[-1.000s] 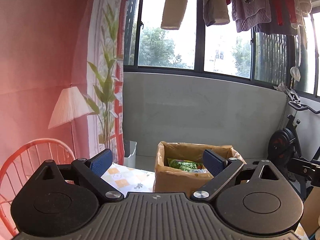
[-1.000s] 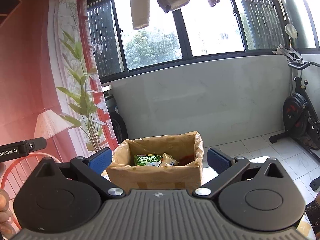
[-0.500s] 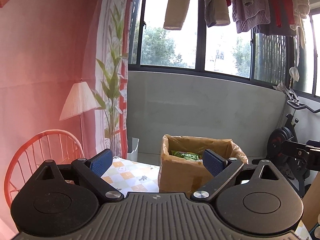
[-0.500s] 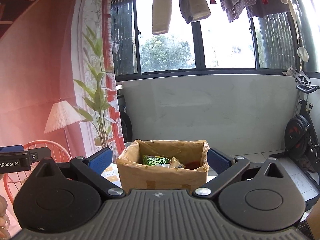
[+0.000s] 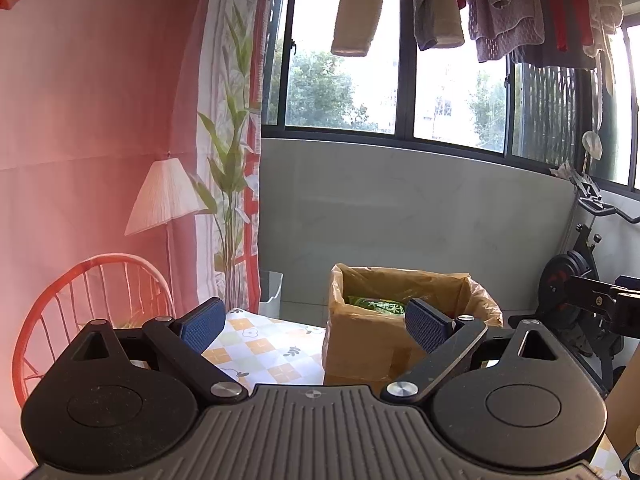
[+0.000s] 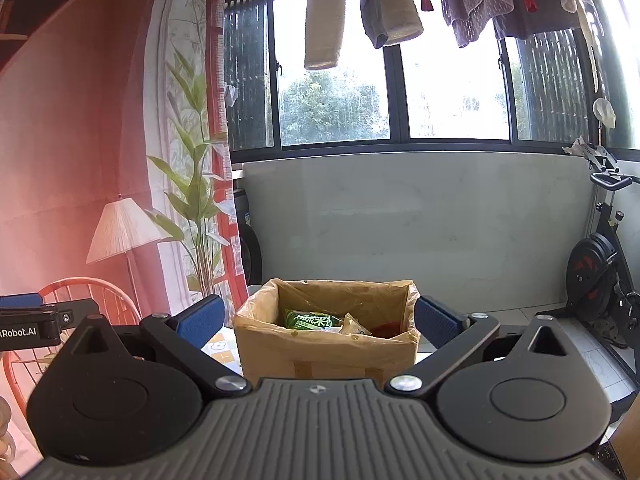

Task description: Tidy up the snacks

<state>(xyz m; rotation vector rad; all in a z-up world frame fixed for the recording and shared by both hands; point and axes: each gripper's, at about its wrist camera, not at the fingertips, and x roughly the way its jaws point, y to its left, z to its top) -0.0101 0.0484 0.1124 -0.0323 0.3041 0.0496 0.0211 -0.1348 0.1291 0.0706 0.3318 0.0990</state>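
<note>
Left wrist view: my left gripper [image 5: 316, 322] is spread wide w/ nothing between the blue pads, held up level over the table [image 5: 264, 352]. The cardboard box [image 5: 372, 348], lined w/ a plastic bag, sits on the checked cloth at about 1 o'clock from my jaws, partly behind my right-hand pad. A green snack packet [image 5: 378, 305] shows over the near rim. My other gripper's tip pokes in at 3 o'clock. No loose snacks visible on the cloth, but most of the table is hidden under my body, so can't say it's all packed.

Right wrist view: my right gripper [image 6: 320, 320] also gapes fully, holding nothing. Box [image 6: 324, 350] is dead ahead at 12 o'clock, framed between both pads, not touched. Inside: green packet [image 6: 312, 320] at the left, a pale wrapper [image 6: 354, 326] mid, something red [image 6: 386, 328] at the right. Green packet lies roughly flat, long axis running 9-to-3 across the box, print facing up toward me. Box's long side also runs 9-to-3, mouth up.

Judgement: several snacks already in; looks late in the job, poss. done, unless more lie out of view.
</note>
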